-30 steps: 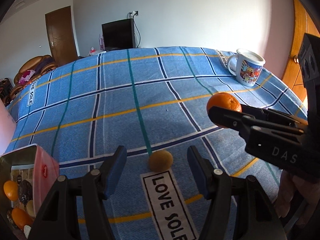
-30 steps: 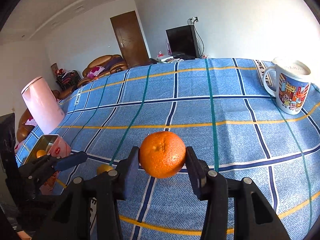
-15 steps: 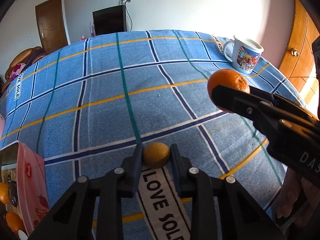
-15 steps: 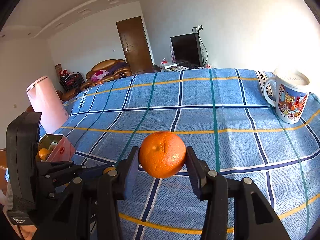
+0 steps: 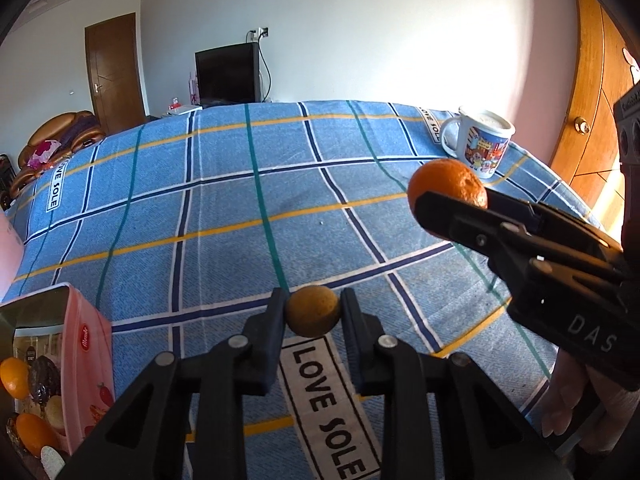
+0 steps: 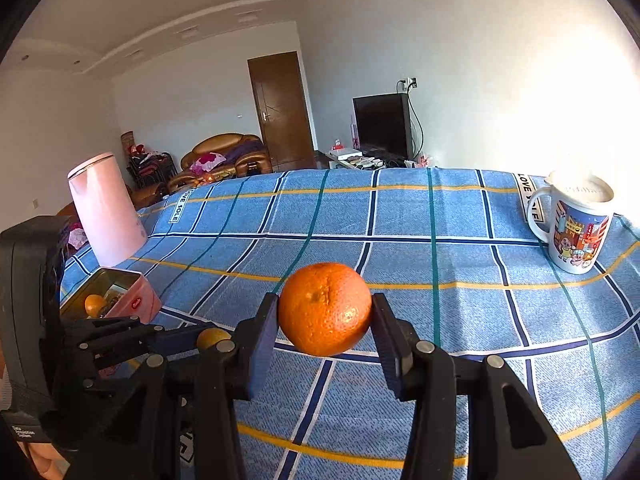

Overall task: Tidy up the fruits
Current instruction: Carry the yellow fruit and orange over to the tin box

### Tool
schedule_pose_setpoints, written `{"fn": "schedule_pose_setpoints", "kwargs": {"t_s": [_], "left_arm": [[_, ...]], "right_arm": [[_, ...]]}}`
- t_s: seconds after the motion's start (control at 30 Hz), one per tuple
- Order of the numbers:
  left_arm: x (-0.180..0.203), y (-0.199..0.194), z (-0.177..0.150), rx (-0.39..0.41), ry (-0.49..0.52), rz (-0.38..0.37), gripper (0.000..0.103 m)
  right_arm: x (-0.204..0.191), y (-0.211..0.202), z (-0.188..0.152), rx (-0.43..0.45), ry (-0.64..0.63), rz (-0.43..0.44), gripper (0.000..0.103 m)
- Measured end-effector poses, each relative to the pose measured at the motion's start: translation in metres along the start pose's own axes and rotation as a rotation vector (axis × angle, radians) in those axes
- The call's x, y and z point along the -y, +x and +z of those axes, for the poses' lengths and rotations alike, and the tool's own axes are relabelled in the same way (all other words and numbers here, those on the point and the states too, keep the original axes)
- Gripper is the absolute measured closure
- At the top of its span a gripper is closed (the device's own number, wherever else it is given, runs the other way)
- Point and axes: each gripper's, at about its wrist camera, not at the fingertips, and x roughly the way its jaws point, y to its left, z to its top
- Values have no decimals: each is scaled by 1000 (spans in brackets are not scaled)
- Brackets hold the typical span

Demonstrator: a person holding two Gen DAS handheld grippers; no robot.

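A small dull-yellow fruit (image 5: pixel 313 311) sits between the pads of my left gripper (image 5: pixel 313 314), which is shut on it just above the blue checked tablecloth (image 5: pixel 224 208). A large orange (image 6: pixel 325 308) is clamped in my right gripper (image 6: pixel 325 322), held above the cloth. In the left wrist view that same orange (image 5: pixel 447 182) shows at the right, above the black right gripper body. In the right wrist view the small fruit (image 6: pixel 212 338) peeks out at the lower left, behind the left gripper's fingers (image 6: pixel 132 336). A pink tin (image 5: pixel 76 364) at the lower left holds several oranges.
A picture mug (image 6: pixel 576 226) stands at the far right of the table. A pink kettle (image 6: pixel 105 208) stands at the left behind the tin (image 6: pixel 120 292). A hand (image 5: pixel 568 396) grips the right tool. Beyond the table are a television, a door and a sofa.
My left gripper went from open around the small yellow fruit to shut on it, and the fruit now looks slightly raised. The right gripper kept hold of the orange.
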Motion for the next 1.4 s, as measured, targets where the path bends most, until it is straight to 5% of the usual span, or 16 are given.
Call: {"fn": "schedule_pose_setpoints", "kwargs": {"t_s": [1.4], "left_arm": [[-1, -55, -15, 283, 2, 87, 74]], "right_arm": [[-30, -47, -13, 223, -135, -29, 55]]}}
